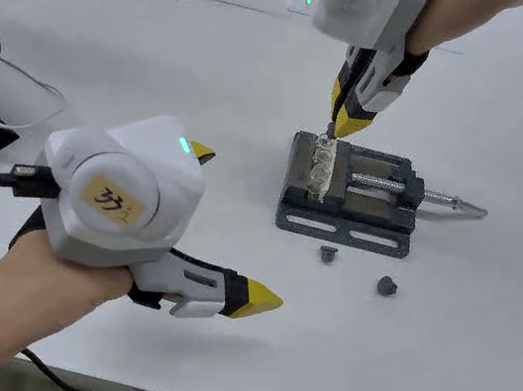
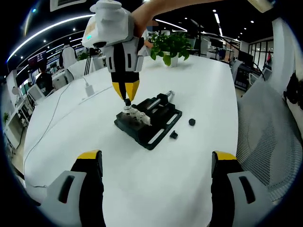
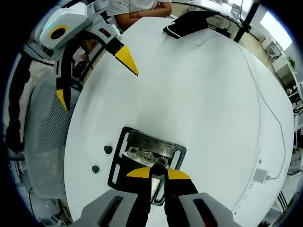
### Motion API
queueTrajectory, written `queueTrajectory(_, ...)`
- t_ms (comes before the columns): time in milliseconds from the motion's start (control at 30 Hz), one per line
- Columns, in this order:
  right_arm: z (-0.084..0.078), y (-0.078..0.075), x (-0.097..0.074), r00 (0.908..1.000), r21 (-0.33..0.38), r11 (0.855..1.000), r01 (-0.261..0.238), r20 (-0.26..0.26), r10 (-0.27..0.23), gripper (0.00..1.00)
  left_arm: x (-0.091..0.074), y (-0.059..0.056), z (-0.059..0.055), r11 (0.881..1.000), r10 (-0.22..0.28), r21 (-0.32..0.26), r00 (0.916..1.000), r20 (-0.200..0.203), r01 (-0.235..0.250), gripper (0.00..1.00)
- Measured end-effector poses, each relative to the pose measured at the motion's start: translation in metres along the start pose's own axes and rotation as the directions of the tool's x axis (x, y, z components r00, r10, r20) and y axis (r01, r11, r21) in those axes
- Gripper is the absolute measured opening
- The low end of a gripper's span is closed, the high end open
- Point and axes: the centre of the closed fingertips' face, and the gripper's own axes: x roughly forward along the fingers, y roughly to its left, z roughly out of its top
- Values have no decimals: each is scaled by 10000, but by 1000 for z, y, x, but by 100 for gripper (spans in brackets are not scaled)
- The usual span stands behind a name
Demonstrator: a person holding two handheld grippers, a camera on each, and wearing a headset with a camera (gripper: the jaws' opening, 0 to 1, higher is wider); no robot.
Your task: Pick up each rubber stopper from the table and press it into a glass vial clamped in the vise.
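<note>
Right gripper (image 1: 339, 128) clenched on rubber stopper (image 3: 159, 168) over vials (image 1: 321, 161) in vise (image 1: 349, 205), left gripper (image 2: 155, 158) spread open above bench (image 1: 169, 60)

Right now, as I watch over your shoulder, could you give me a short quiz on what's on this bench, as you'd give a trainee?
1. True or false: the left tool has its jaws closed.
2. How many loose stoppers lie on the table beside the vise? A one, B two, C four.
3. Which tool holds a dark stopper at the glass vials?

Key: 1 false, its jaws stand wide apart with nothing between them. 2 B. 3 the right tool, its tips at the vials clamped in the vise.
</note>
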Motion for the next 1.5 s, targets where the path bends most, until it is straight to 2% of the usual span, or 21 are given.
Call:
queueTrajectory(167,2,-2,-1,9999,3,9999,111,-35,-111,5,-1,1,-1,9999,102,-82,9999,15,-102,94)
queueTrajectory(600,1,-3,2,9997,-18,9999,156,-171,-156,5,3,-4,2,9999,-26,-105,10000,91,27,93)
queueTrajectory(933,1,-3,5,9989,-96,9999,141,-446,-145,5,4,-6,-3,9998,-39,-185,10000,56,40,92)
queueTrajectory(1033,2,0,4,9983,-31,9999,162,-564,-164,5,4,-6,-5,9997,-35,-230,10000,63,37,92)
queueTrajectory(1133,1,-4,4,9975,65,9998,209,-681,-204,5,4,-6,-6,9996,-26,-280,10000,62,28,92)
queueTrajectory(1300,1,-1,4,9962,512,9983,264,-848,-220,5,6,-8,-5,9995,-70,-303,9999,96,73,92)
queueTrajectory(1500,2,-5,5,9911,876,9947,531,-1263,-417,4,9,-8,-3,9994,-96,-322,9998,145,101,92)
